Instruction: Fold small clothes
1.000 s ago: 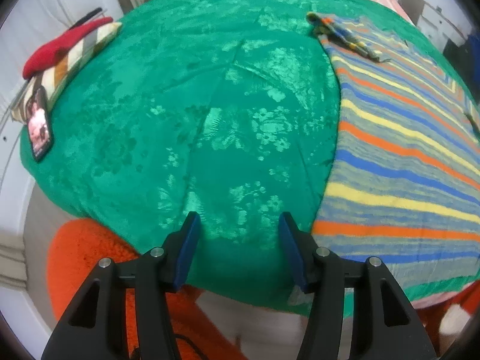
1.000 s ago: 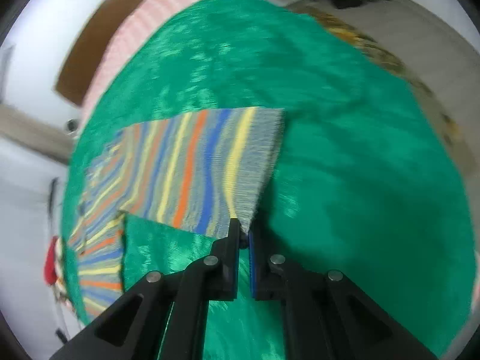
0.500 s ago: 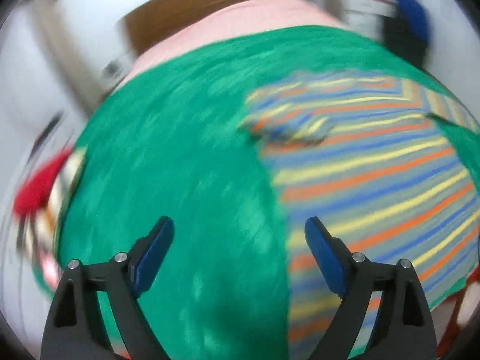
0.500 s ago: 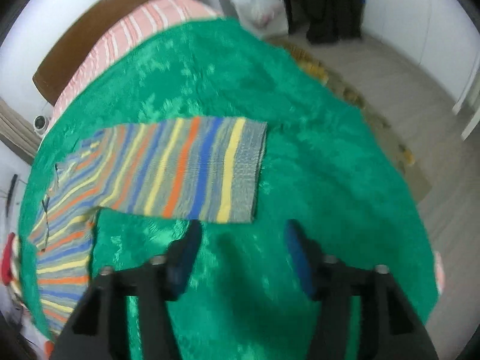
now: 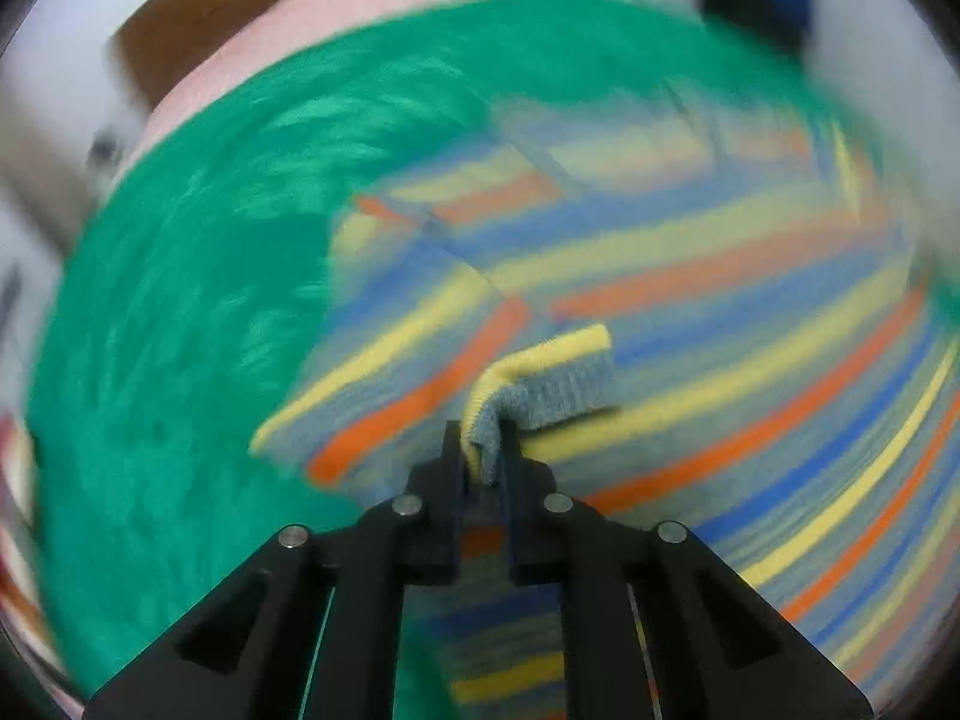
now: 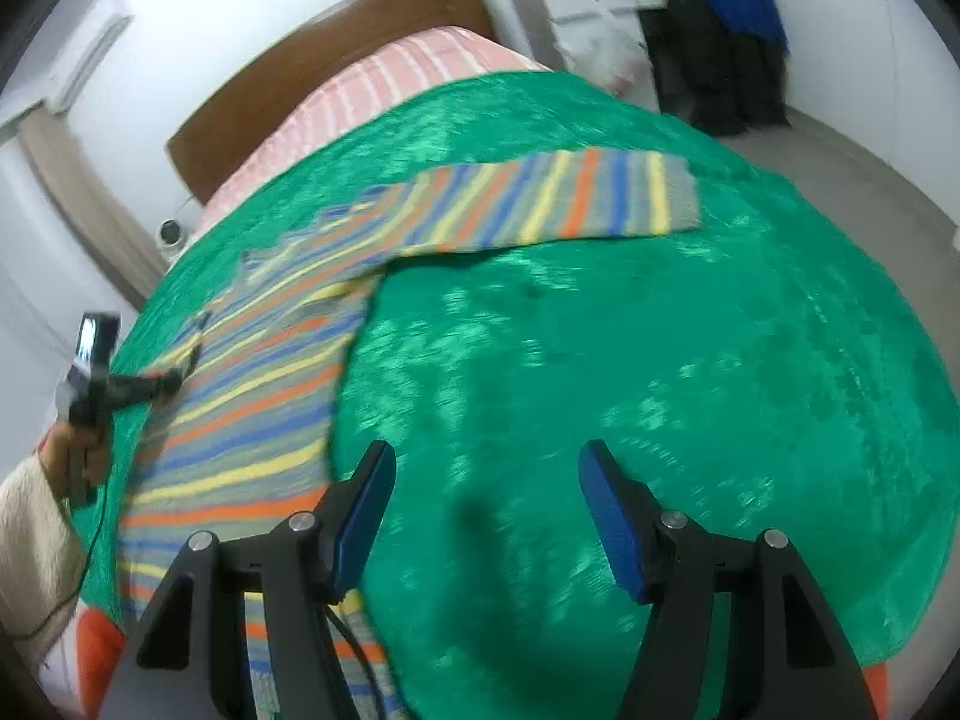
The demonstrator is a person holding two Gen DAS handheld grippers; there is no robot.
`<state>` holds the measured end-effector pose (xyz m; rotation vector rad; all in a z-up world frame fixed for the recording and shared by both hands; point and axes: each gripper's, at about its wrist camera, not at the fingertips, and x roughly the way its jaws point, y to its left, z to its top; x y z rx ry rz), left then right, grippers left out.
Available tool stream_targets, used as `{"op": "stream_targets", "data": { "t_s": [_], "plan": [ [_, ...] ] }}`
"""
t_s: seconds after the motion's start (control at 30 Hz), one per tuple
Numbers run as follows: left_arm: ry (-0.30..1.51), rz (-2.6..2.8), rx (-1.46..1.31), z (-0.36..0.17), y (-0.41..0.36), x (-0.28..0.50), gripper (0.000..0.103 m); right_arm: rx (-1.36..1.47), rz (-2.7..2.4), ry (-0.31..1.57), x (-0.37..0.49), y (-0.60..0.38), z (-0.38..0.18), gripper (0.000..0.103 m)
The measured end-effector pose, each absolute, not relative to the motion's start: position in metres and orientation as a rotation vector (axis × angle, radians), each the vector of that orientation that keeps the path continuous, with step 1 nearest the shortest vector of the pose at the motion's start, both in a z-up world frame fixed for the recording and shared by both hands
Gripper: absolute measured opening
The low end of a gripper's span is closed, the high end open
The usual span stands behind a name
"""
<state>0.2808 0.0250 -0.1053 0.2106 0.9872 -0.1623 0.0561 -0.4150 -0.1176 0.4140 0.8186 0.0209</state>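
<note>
A striped knit sweater [image 6: 252, 396], grey with orange, yellow and blue bands, lies flat on a green bedspread [image 6: 600, 360]. One sleeve [image 6: 570, 204] is stretched out to the right. My left gripper [image 5: 483, 444] is shut on the ribbed cuff of the other sleeve [image 5: 552, 384] and holds it above the sweater's body [image 5: 750, 330]. The left gripper also shows in the right wrist view [image 6: 165, 384] at the sweater's left side. My right gripper [image 6: 480, 522] is open and empty, over the green bedspread beside the sweater's hem.
A pink striped sheet [image 6: 384, 84] and brown headboard [image 6: 324, 66] are at the far end of the bed. A white cabinet [image 6: 588, 18] and dark clothes with a blue garment [image 6: 726, 30] stand by the wall at the back right. Grey floor [image 6: 870, 180] lies to the right.
My left gripper went from open over the bedspread to shut on the sleeve cuff, lifted over the sweater. My right gripper let go of the other sleeve, opened and drew back.
</note>
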Motion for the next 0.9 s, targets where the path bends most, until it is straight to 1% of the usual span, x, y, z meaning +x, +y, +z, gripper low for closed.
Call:
{"op": "stream_targets", "data": {
  "t_s": [0.07,0.13,0.2,0.27,0.33,0.37,0.43,0.5,0.53,0.57,0.67,0.7,0.73,0.77,0.8,0.9],
  "plan": [
    [0.931,-0.095,-0.032,-0.075,0.087,0.273,0.009,0.349,0.022,0.77,0.05,-0.406,-0.112,0.063],
    [0.886,0.042,-0.278,-0.06,0.167,0.264,0.009,0.297,0.012,0.728,0.047,-0.401,-0.109,0.063],
    [0.882,0.184,-0.404,-0.065,0.22,0.258,0.009,0.266,0.003,0.691,0.048,-0.399,-0.111,0.063],
    [0.923,0.288,-0.519,-0.084,0.265,0.255,0.008,0.286,0.02,0.697,0.054,-0.398,-0.119,0.063],
    [0.979,0.3,-0.606,-0.108,0.285,0.257,0.009,0.298,0.024,0.716,0.055,-0.395,-0.127,0.063],
    [1.006,0.294,-0.632,-0.118,0.288,0.258,0.013,0.298,0.028,0.726,0.056,-0.393,-0.131,0.063],
    [1.015,0.281,-0.637,-0.126,0.288,0.257,0.026,0.288,0.037,0.746,0.058,-0.388,-0.137,0.063],
    [0.982,0.257,-0.644,-0.123,0.286,0.258,0.06,0.265,0.047,0.747,0.057,-0.383,-0.138,0.063],
    [0.959,0.244,-0.661,-0.122,0.285,0.254,0.064,0.257,0.048,0.745,0.056,-0.381,-0.137,0.063],
    [0.936,0.234,-0.682,-0.122,0.286,0.25,0.066,0.246,0.05,0.743,0.056,-0.38,-0.137,0.063],
    [0.94,0.188,-0.697,-0.126,0.286,0.245,0.066,0.232,0.056,0.751,0.055,-0.374,-0.14,0.063],
    [0.951,0.191,-0.674,-0.129,0.286,0.246,0.062,0.23,0.059,0.756,0.056,-0.373,-0.141,0.063],
    [0.965,0.202,-0.639,-0.129,0.283,0.246,0.053,0.228,0.061,0.761,0.057,-0.372,-0.142,0.063],
    [0.987,0.219,-0.597,-0.13,0.28,0.244,0.019,0.225,0.062,0.764,0.058,-0.37,-0.143,0.063],
    [1.004,0.238,-0.574,-0.133,0.28,0.243,0.004,0.222,0.061,0.765,0.058,-0.37,-0.143,0.063],
    [1.001,0.356,-0.528,-0.135,0.287,0.234,0.001,0.212,0.052,0.755,0.055,-0.37,-0.142,0.063]
  ]
}}
